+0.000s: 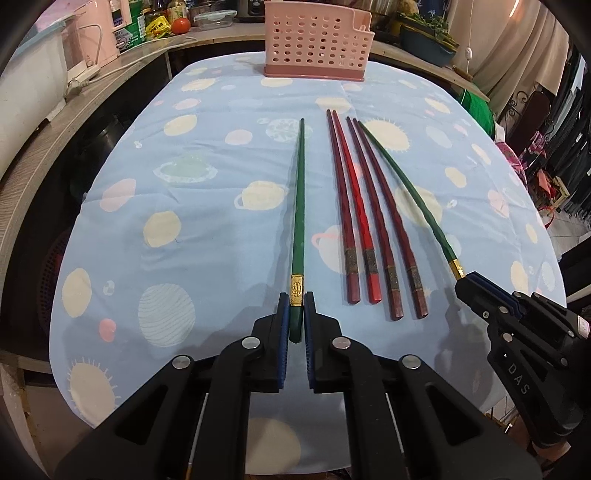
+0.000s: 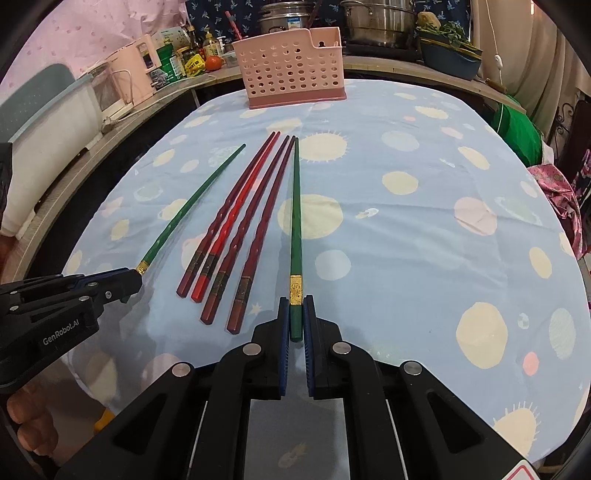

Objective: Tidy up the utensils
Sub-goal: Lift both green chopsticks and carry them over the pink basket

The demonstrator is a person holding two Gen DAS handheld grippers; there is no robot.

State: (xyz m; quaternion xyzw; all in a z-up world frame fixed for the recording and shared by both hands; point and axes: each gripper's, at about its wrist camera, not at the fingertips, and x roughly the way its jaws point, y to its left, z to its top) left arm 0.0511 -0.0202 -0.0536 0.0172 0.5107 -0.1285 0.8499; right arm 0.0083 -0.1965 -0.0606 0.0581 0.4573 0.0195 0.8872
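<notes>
Two green chopsticks and several red chopsticks lie on a blue tablecloth. My left gripper (image 1: 296,314) is shut on the butt end of the left green chopstick (image 1: 300,206), which also shows in the right wrist view (image 2: 192,206). My right gripper (image 2: 295,314) is shut on the butt end of the right green chopstick (image 2: 295,214), seen too in the left wrist view (image 1: 410,192). The red chopsticks (image 1: 365,210) lie side by side between the green ones (image 2: 236,221). A pink perforated utensil holder (image 1: 317,40) stands at the table's far edge (image 2: 291,70).
The table with the blue planet-print cloth (image 1: 207,221) has a wooden counter (image 1: 44,147) on its left and far side. On it stand appliances, bottles, a tomato (image 1: 181,25) and pots (image 2: 376,18). A green bundle (image 2: 517,129) lies at the right.
</notes>
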